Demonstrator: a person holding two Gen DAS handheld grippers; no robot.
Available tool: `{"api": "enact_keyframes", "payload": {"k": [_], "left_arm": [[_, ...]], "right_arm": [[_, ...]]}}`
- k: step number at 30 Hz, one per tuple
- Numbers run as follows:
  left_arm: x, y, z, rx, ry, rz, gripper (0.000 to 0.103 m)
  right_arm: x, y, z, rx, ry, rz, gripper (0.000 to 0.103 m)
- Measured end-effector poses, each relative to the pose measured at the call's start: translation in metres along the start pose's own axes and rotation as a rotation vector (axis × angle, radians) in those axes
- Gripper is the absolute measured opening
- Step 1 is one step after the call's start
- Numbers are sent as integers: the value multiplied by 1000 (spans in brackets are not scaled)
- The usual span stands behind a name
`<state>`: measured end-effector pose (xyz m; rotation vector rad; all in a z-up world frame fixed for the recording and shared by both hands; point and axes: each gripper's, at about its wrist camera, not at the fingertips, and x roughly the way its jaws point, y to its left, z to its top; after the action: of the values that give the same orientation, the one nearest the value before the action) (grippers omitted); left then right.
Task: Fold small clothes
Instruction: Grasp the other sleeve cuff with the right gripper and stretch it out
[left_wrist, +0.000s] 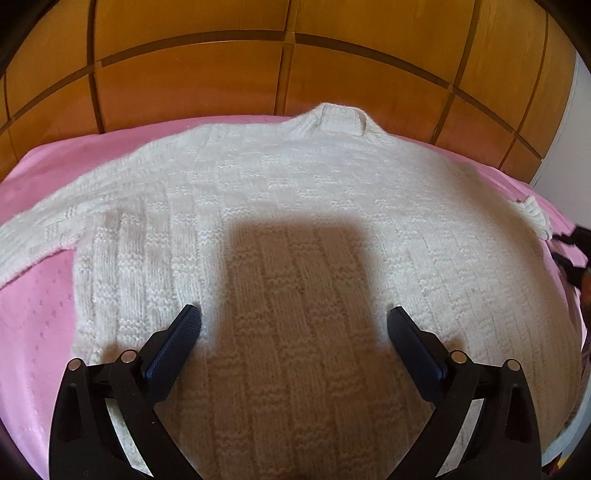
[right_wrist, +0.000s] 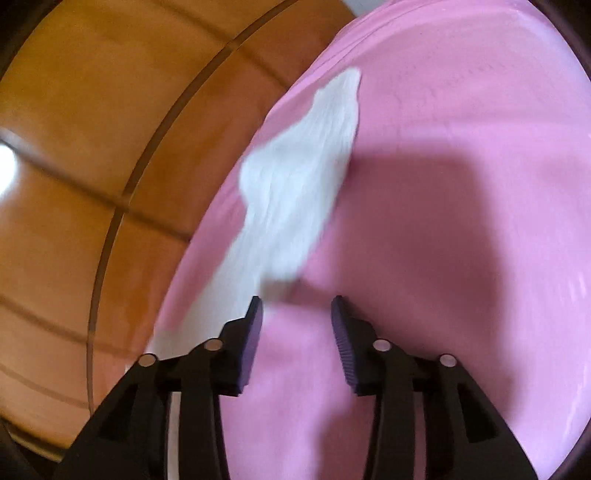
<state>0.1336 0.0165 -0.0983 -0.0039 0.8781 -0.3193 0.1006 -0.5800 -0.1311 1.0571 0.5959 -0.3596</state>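
A white knitted sweater (left_wrist: 295, 229) lies spread flat on my pink bedcover (left_wrist: 40, 325), collar toward the wooden headboard (left_wrist: 184, 85). My left gripper (left_wrist: 293, 321) hovers over the sweater's lower body, jaws spread wide, nothing between them. My right gripper (right_wrist: 296, 312), half-parted and empty, sits just beside the sleeve (right_wrist: 295, 184). To fold well, I judge I should pinch that cuff cleanly and lay the sleeve straight across the sweater's chest.
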Motion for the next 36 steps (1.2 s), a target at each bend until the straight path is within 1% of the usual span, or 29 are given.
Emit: {"api": "enact_keyframes", "payload": {"k": [1, 3, 6, 8, 9, 10, 11, 13, 14, 17, 19, 21, 23, 25, 29, 32, 36], "left_arm": [[8, -5, 5, -1, 0, -2, 99], [10, -6, 7, -3, 1, -4, 99], [13, -6, 6, -2, 2, -3, 99], [13, -6, 6, -2, 2, -1, 100], [13, -6, 6, -2, 2, 0, 99], [13, -6, 5, -2, 2, -1, 100], [13, -6, 5, -2, 2, -1, 100], [13, -5, 5, -2, 1, -1, 100], [13, -5, 5, -1, 1, -2, 100], [13, -5, 6, -1, 1, -3, 100], [13, -4, 6, -1, 1, -5, 100], [14, -4, 6, -1, 2, -6, 100], [14, -4, 6, -2, 2, -6, 100], [14, -4, 6, -2, 1, -7, 100], [15, -4, 6, -1, 2, -7, 100], [15, -4, 5, -1, 1, -7, 100], [15, -4, 5, -3, 0, -9, 100]], "right_arm": [[5, -1, 13, 24, -14, -3, 52], [13, -1, 34, 44, -33, -8, 58], [24, 2, 60, 59, -56, -51, 58], [28, 4, 67, 65, -65, -73, 49], [32, 3, 71, 63, -69, -90, 35], [30, 2, 75, 55, -78, -114, 8], [29, 5, 75, 40, -99, -147, 6], [13, 3, 74, 2, -165, -203, 5], [3, -1, 69, -7, -189, -228, 5], [-6, -21, 45, -13, -192, -323, 4], [-15, -33, 30, 3, -211, -307, 4], [-20, -36, 25, 10, -212, -296, 5], [-20, -35, 30, 27, -199, -283, 5], [-22, -25, 38, 14, -193, -271, 5], [-25, 17, 42, -93, -204, -213, 5], [-24, 57, 32, -212, -181, -154, 5], [-12, 111, 3, -357, -119, -82, 5]]}}
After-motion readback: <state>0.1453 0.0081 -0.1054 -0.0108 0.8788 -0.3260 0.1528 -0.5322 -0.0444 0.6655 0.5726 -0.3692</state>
